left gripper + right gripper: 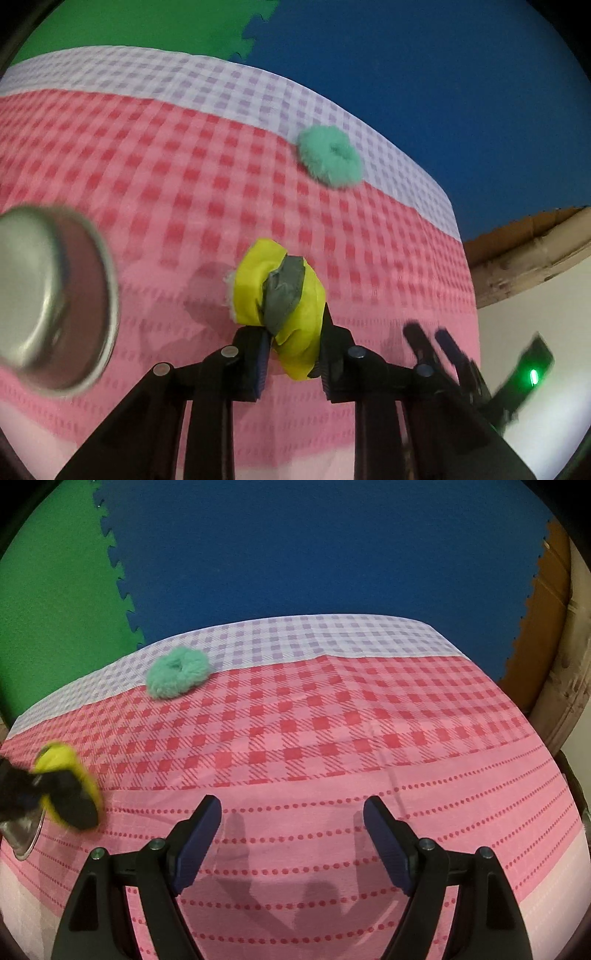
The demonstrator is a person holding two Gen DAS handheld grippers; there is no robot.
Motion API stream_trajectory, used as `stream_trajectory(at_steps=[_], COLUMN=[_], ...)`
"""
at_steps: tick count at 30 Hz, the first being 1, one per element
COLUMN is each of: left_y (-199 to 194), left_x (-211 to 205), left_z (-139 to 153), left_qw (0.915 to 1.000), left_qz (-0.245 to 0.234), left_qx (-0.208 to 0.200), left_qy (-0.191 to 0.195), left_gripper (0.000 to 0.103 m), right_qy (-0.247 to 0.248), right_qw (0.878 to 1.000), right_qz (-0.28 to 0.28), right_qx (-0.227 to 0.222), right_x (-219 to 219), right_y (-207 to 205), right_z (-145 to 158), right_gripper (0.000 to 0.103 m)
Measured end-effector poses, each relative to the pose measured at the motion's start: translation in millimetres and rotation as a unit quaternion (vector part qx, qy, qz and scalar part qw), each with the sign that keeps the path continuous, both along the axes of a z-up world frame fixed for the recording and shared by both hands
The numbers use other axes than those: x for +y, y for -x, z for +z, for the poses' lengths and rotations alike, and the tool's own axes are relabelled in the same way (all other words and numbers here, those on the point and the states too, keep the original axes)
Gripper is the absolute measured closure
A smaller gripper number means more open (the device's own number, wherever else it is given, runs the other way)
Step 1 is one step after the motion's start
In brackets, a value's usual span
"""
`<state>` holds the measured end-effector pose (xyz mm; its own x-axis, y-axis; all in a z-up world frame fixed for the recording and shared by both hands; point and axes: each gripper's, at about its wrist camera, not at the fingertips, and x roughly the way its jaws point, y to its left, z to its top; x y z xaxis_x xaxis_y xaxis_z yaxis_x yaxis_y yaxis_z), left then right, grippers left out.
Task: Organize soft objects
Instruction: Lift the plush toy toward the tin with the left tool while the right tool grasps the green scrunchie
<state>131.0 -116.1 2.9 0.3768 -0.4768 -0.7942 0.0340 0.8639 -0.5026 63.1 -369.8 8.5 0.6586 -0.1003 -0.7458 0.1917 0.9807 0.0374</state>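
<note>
My left gripper [291,332] is shut on a yellow soft bundle wrapped with grey tape [280,295], held above the pink checked cloth. A metal bowl [48,299] sits close at its left. The bundle [62,764] and left gripper also show blurred at the left edge of the right wrist view, over the bowl's rim [26,842]. A teal fluffy scrunchie [330,157] lies at the far side of the cloth; it also shows in the right wrist view [177,675]. My right gripper [291,812] is open and empty above the cloth's near part.
The table is covered by a pink and lilac checked cloth [332,738]. Blue [314,546] and green [55,590] foam mats cover the floor behind. A cardboard box [546,602] stands at the far right. My right gripper shows at the right in the left wrist view [443,343].
</note>
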Motion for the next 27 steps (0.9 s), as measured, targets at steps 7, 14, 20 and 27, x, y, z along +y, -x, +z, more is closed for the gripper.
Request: stream_trajectory(at_steps=[7,14,20,27], left_y=[57,99,118,131], left_x=[21,49,84,121], left_z=[15,29,48,66], left_qw=[0.9993,0.9986,0.998,0.9956], left_qz=[-0.019,-0.02,0.009,0.047], left_qx=[-0.029,-0.048,-0.063,-0.081], left_qy=[-0.012,-0.001,0.008,0.004], left_gripper=[0.082,0.082,0.08,0.079], right_qy=[0.008,-0.033,-0.101,-0.091], right_qw=[1.0,0.995,0.992,0.99], right_qz=[0.004,0.089,0.077,0.095], right_qx=[0.015,0.028,0.027,0.04], right_x=[2,23,34,62], right_y=[-5,-31,-106,-174], right_z=[-4,-2,1,-3], right_gripper=[0.021,0.021,0.021,0.021])
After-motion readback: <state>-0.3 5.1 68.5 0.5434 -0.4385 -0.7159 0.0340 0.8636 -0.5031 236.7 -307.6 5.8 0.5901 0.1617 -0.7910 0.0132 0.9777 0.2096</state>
